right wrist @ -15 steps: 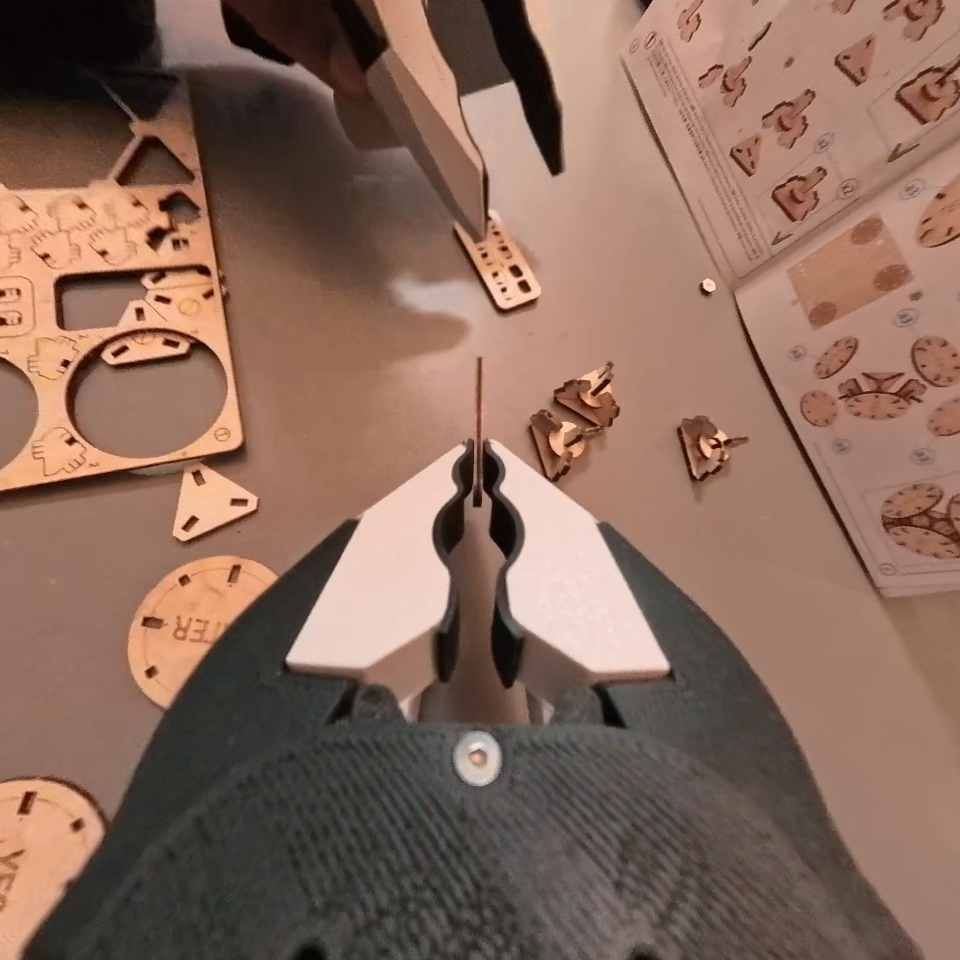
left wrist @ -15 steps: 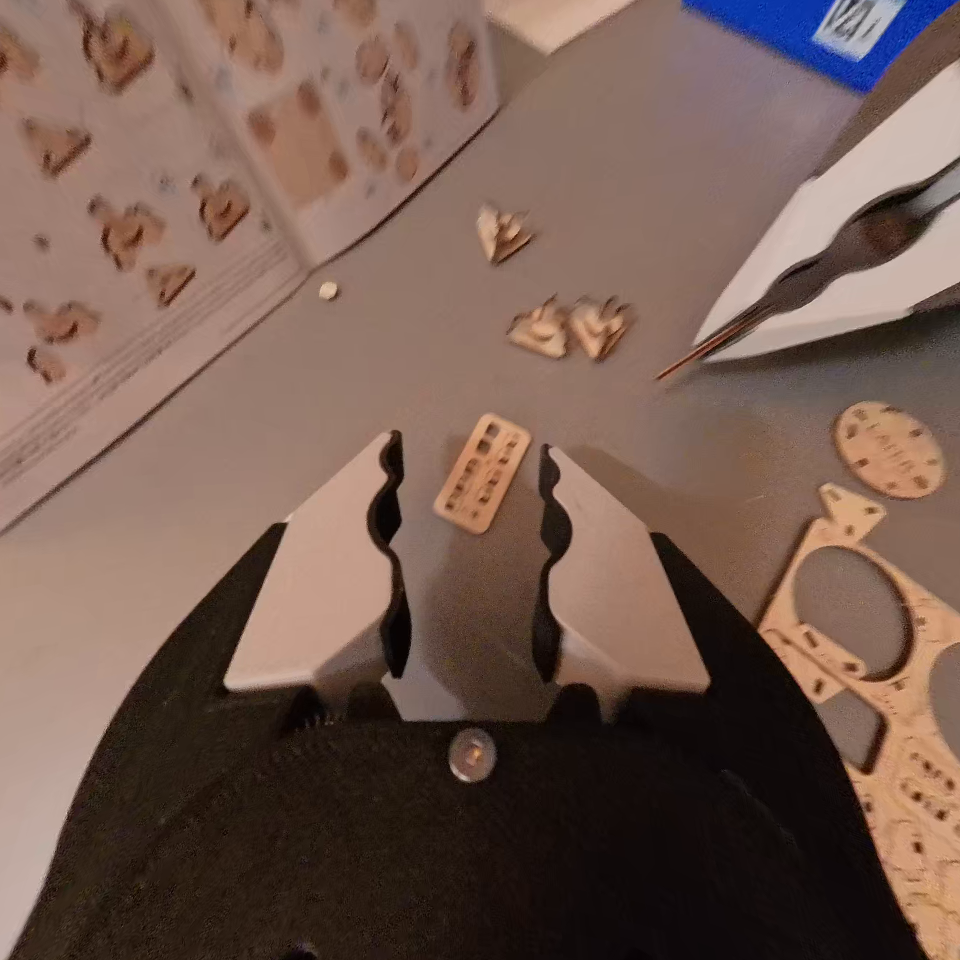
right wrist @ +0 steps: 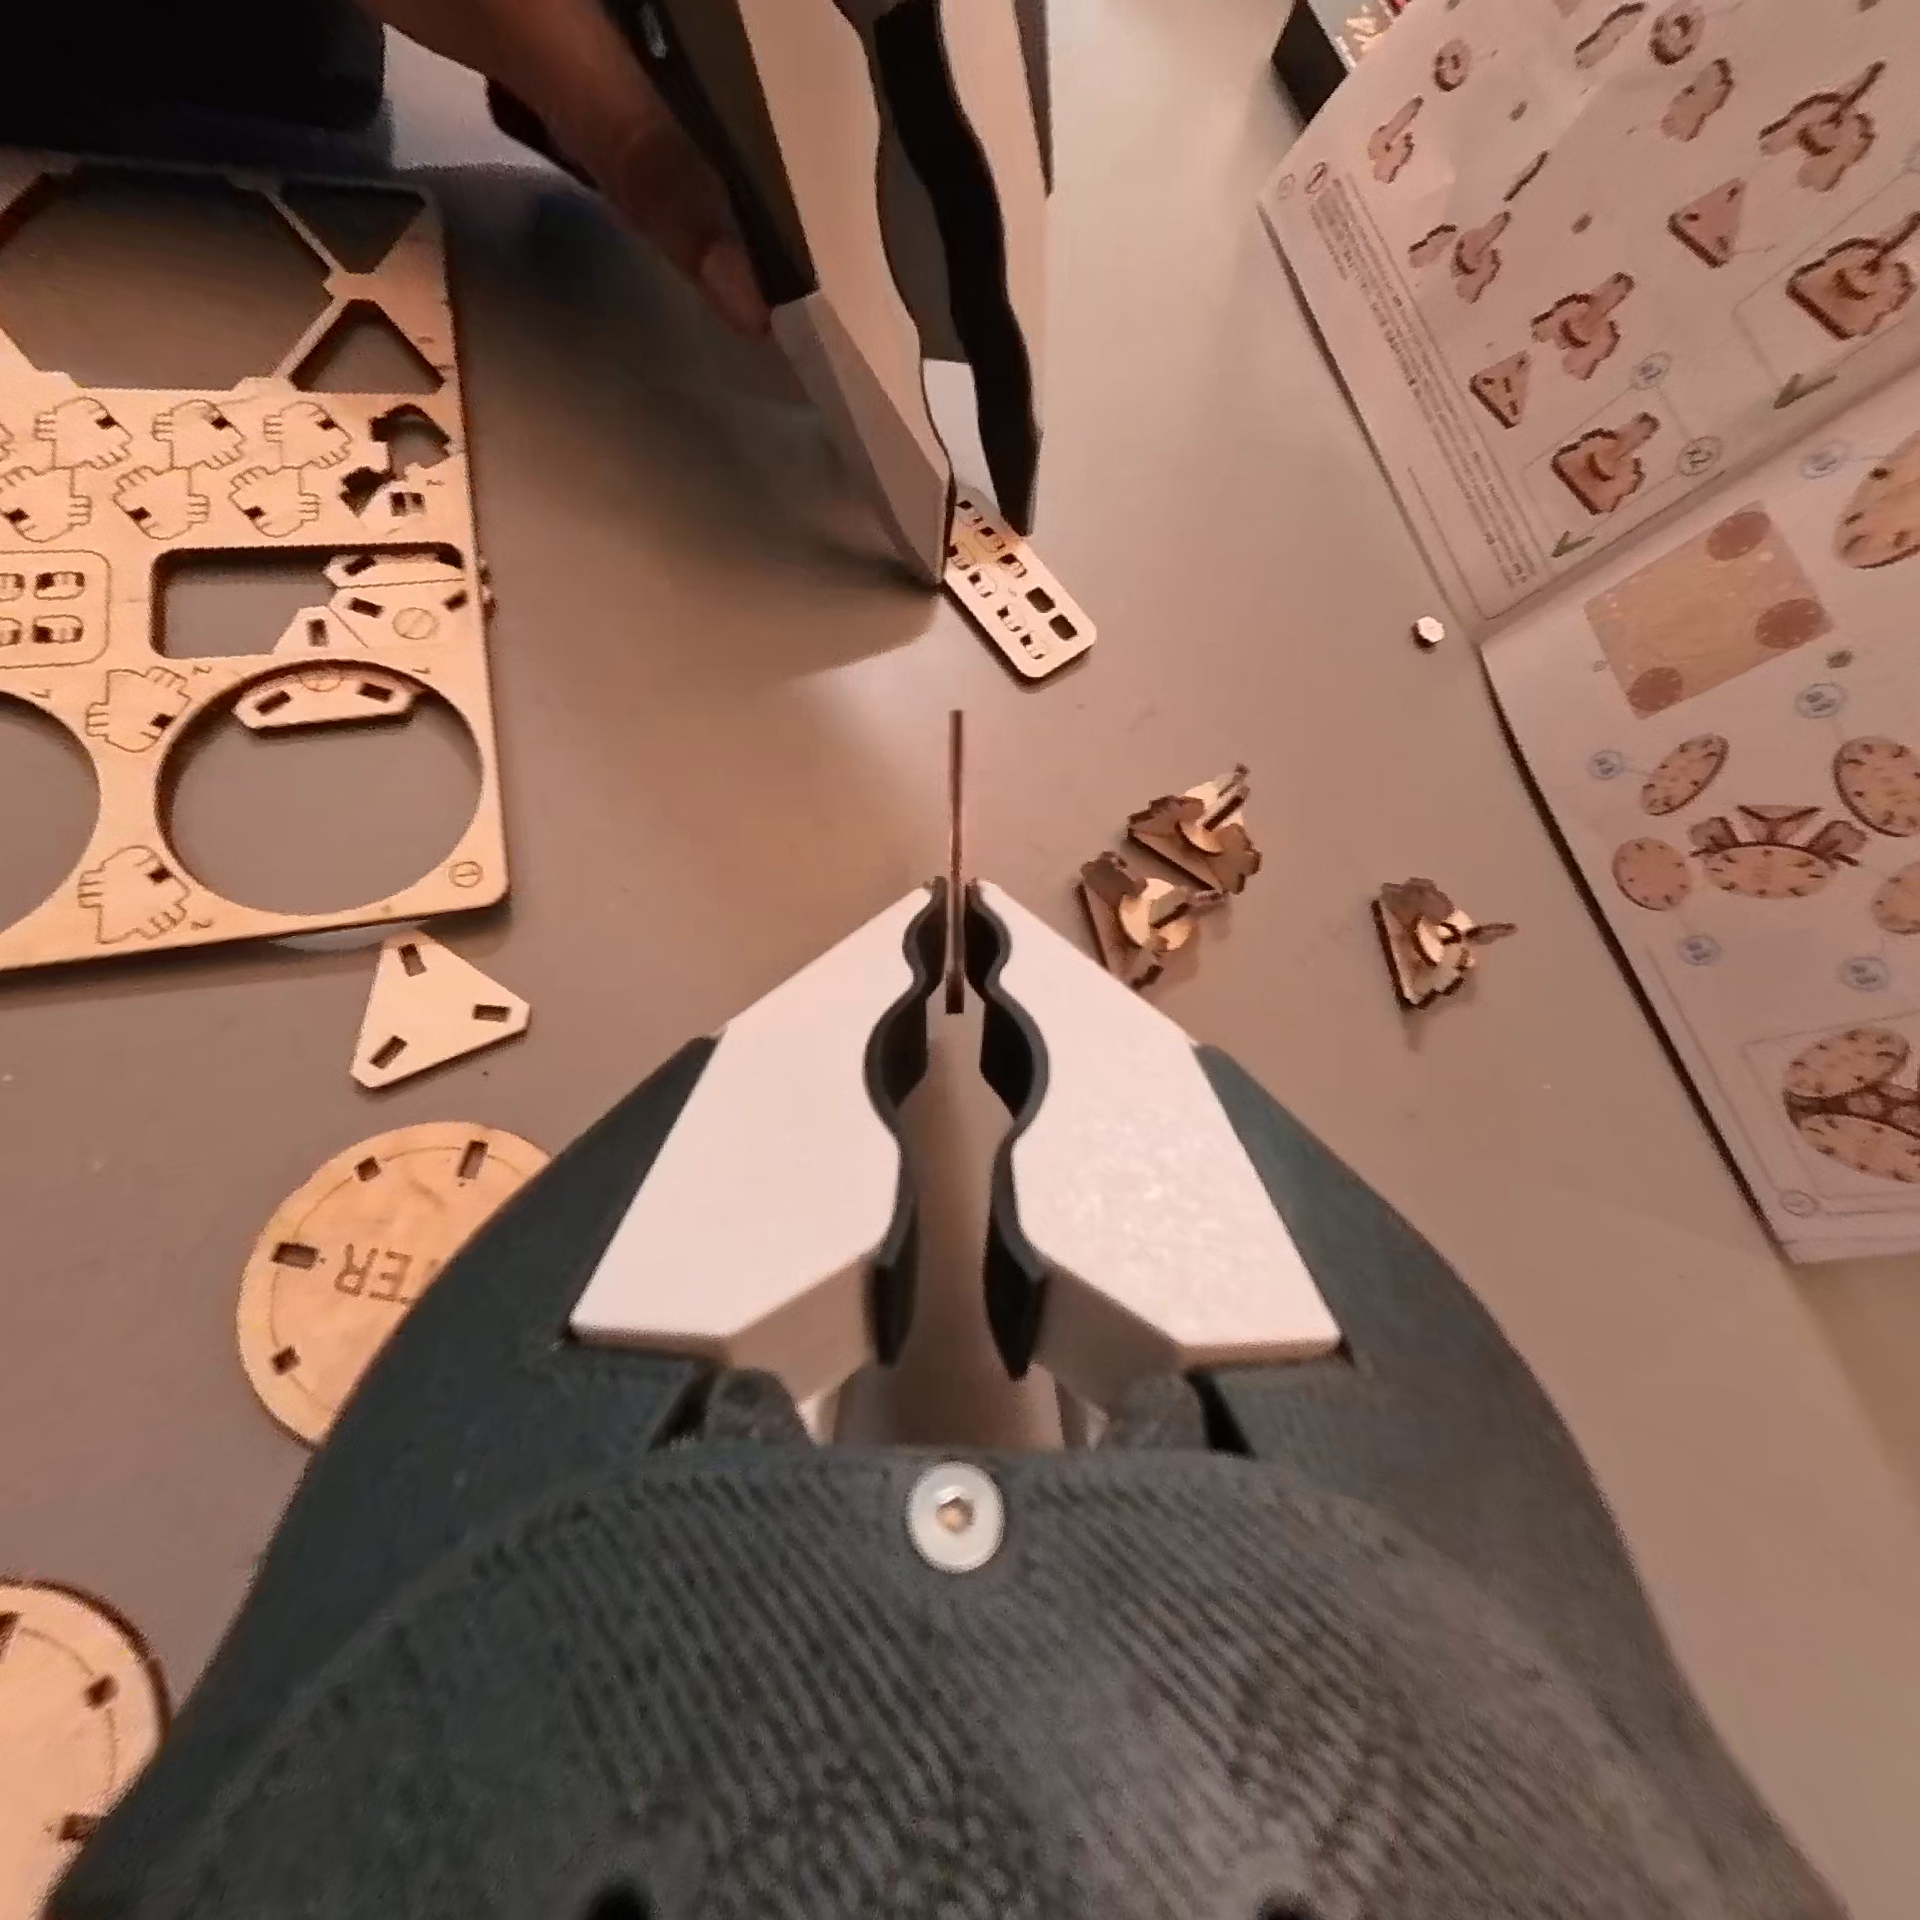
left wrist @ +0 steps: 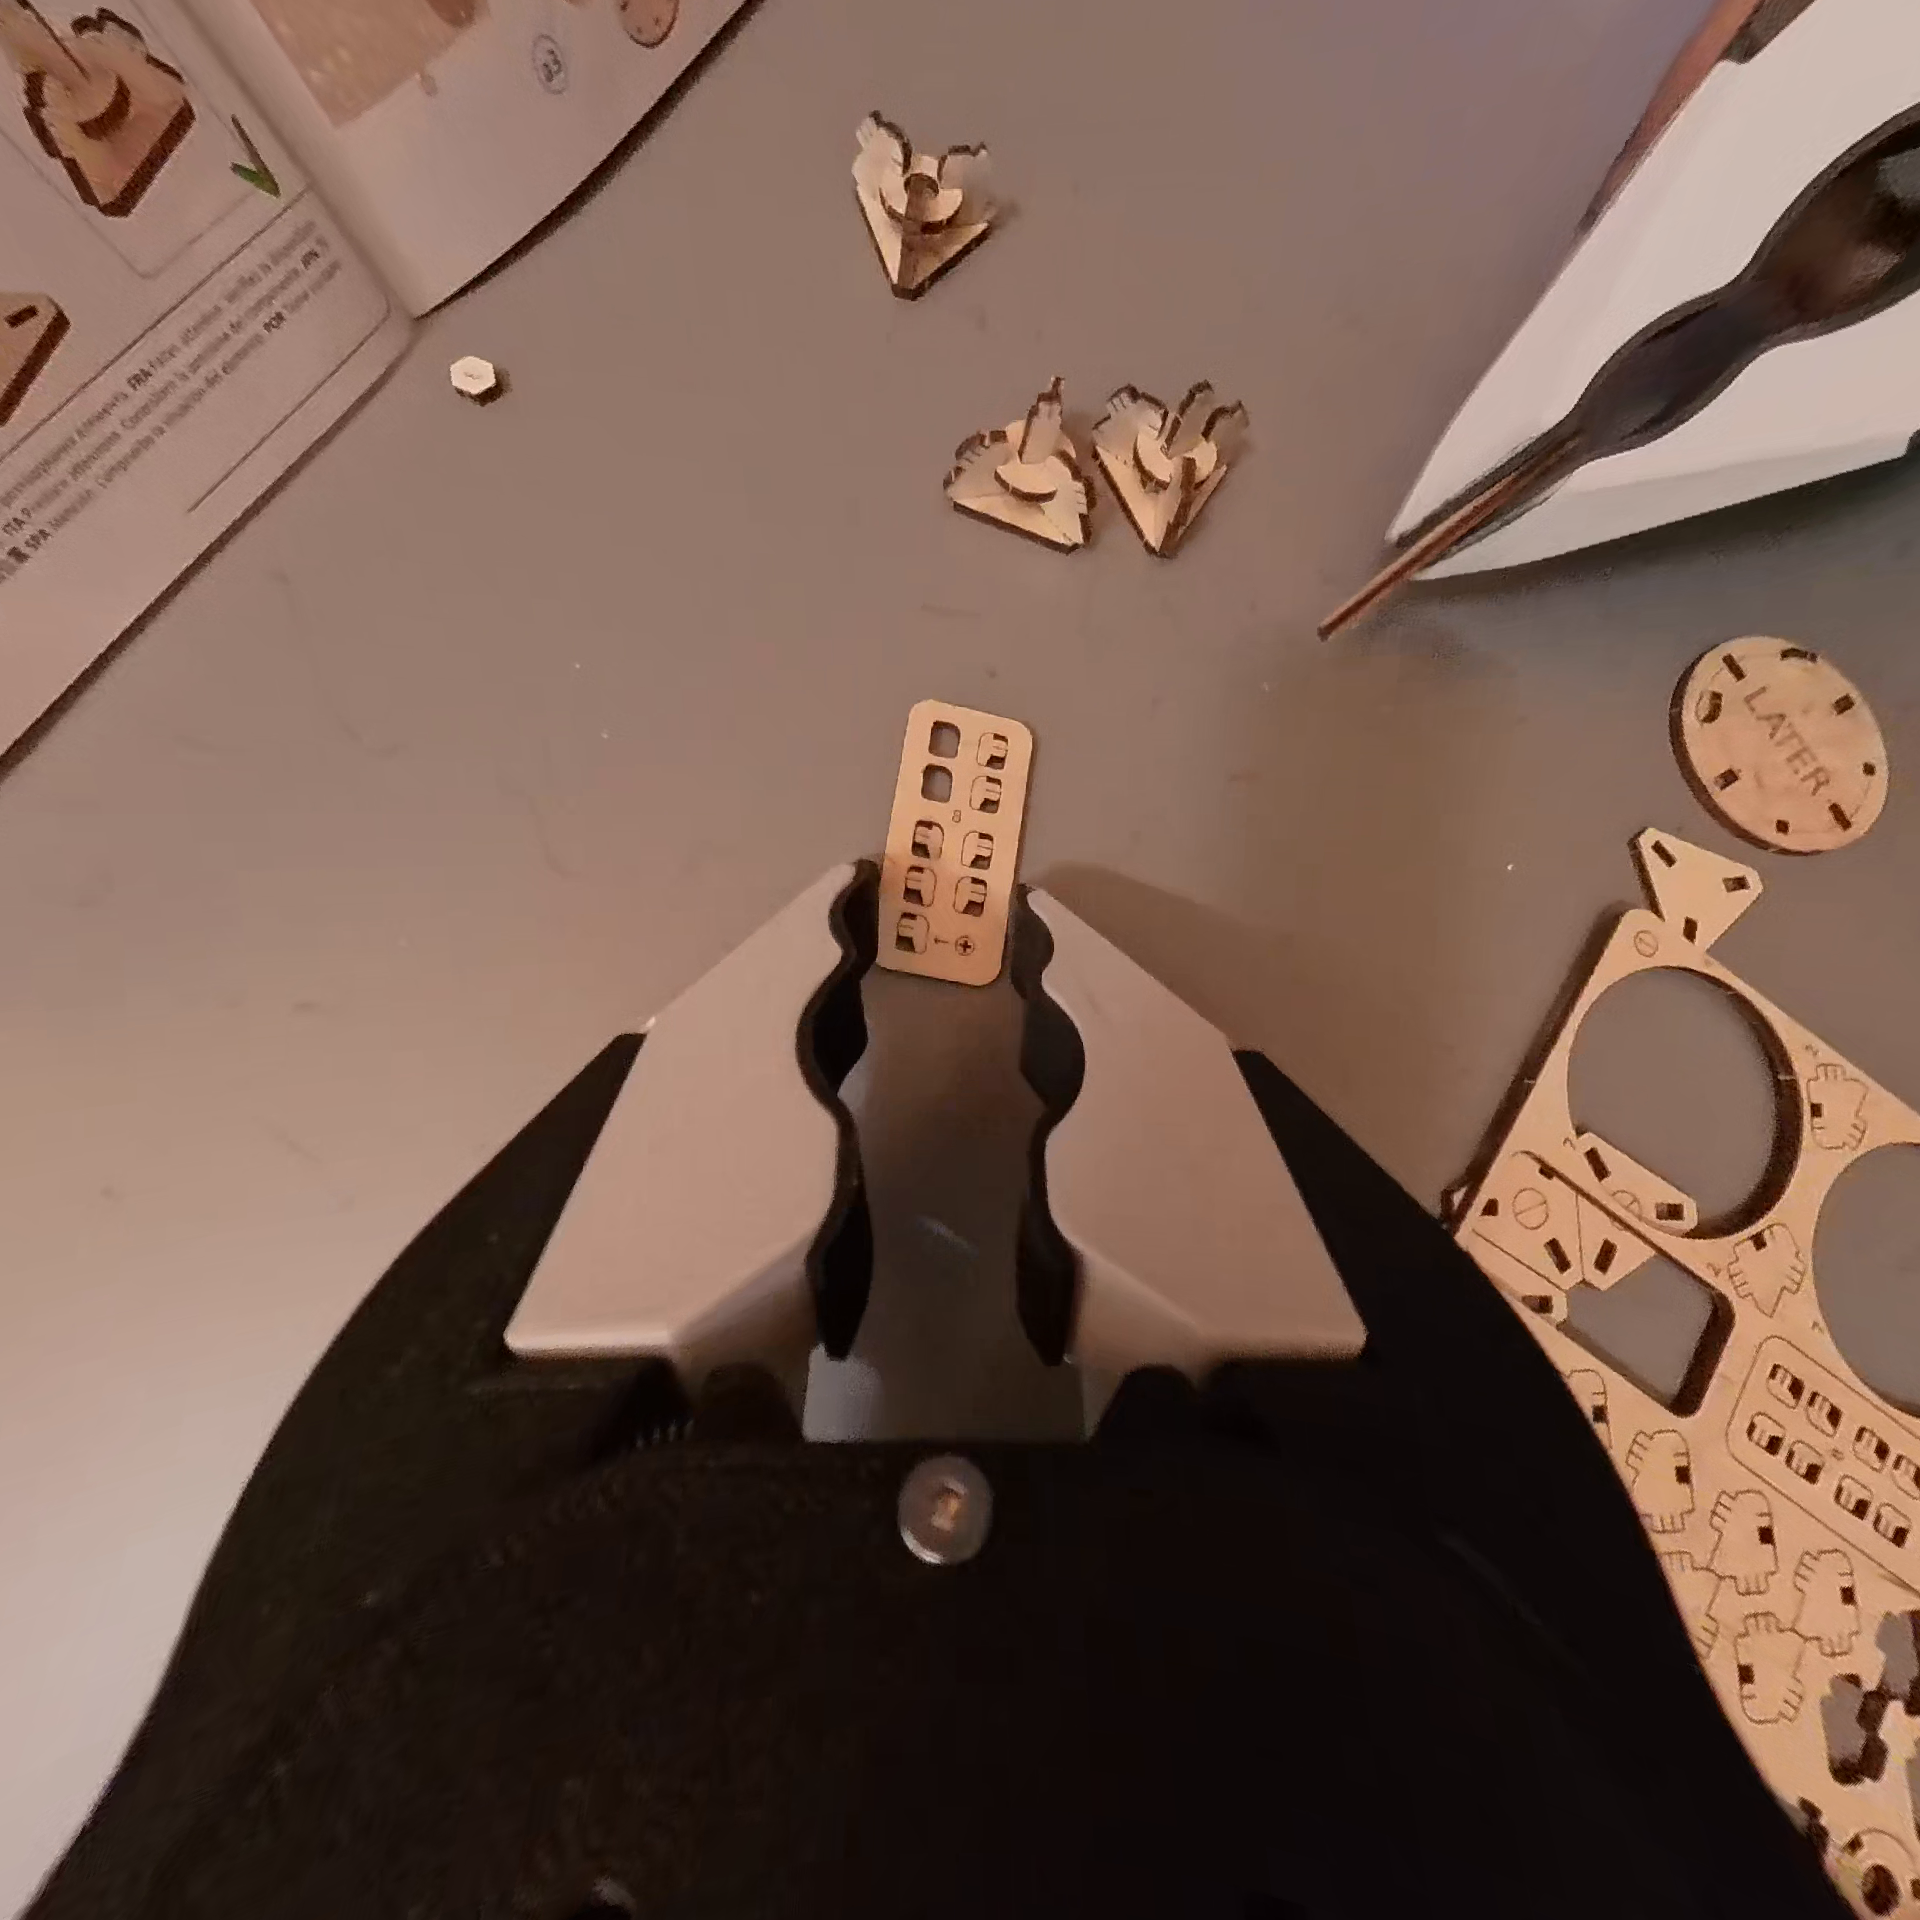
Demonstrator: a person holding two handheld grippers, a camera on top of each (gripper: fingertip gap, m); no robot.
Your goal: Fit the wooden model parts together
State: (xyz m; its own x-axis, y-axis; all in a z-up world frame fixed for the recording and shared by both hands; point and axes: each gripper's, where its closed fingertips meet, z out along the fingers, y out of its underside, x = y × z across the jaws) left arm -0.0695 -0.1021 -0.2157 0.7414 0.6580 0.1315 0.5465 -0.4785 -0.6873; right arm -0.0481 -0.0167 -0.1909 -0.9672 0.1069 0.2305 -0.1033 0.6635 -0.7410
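In the left wrist view my left gripper [left wrist: 945, 904] is down at the grey table, shut on a small rectangular wooden card [left wrist: 961, 810] with rows of cut-outs. Both pads touch its long edges and the card pokes forward past the tips. The right wrist view shows the same card [right wrist: 1034, 613] flat on the table under those fingers [right wrist: 925, 499]. My right gripper [right wrist: 954, 894] is shut on a thin wooden piece [right wrist: 955, 790] seen edge-on, held above the table. That piece [left wrist: 1382, 592] also shows at the right in the left wrist view.
A laser-cut wooden sheet [right wrist: 260, 623] lies at the left, with a loose triangle [right wrist: 431, 1013] and a round disc [right wrist: 364, 1278] near it. Three small wooden assemblies [right wrist: 1195, 831] sit mid-table. An open instruction booklet [right wrist: 1662, 520] lies at the right, with a tiny hexagonal bit [right wrist: 1429, 629] beside it. Left tips to right tips: about 10 cm. The loose triangle [right wrist: 431, 1013] lies around 10 cm away from my right fingertips. It is also in sight in the left wrist view [left wrist: 1697, 882].
My left gripper has come down and forward around the card, and its fingers have closed from wide open onto the card's edges. The right gripper holds its thin piece as before.
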